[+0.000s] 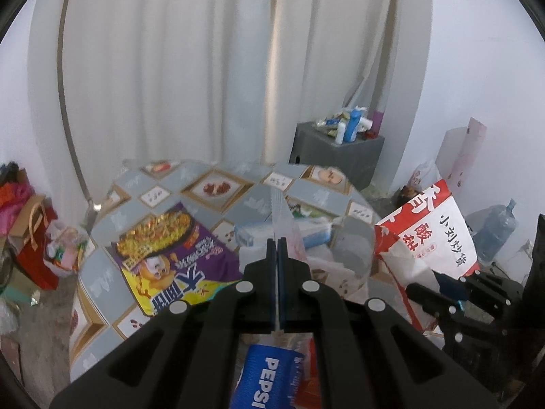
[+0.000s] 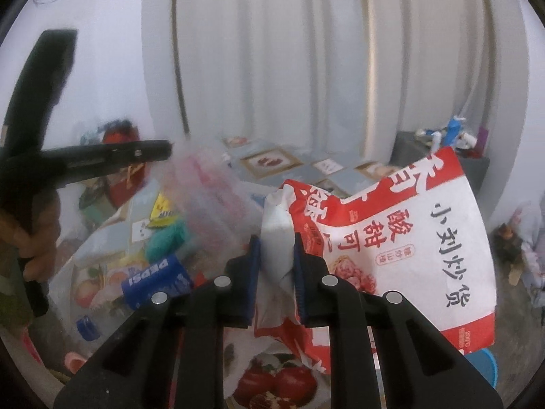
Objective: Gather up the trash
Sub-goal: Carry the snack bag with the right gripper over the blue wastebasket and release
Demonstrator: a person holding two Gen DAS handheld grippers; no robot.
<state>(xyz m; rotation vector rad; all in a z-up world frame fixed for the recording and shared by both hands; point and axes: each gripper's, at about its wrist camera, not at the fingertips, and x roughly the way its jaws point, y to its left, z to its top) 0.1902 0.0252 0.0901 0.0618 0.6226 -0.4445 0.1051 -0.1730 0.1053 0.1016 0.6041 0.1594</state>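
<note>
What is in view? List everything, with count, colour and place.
snack bag: one, red and white, in the right gripper
clear bag: one, see-through, hanging from the left gripper
Pepsi item: one, blue, seemingly inside the clear bag
purple packet: one, purple and yellow, flat on the table
table: one, grey patterned cloth, centre
grey box: one, beyond the table
bottles: several, blue and white, on the grey box
water jug: one, blue, floor, far right
red bag: one, floor, left
curtain: white, behind
left gripper: black, shut on the clear bag
right gripper: black, shut on the snack bag
hand: one, holding the left gripper
</note>
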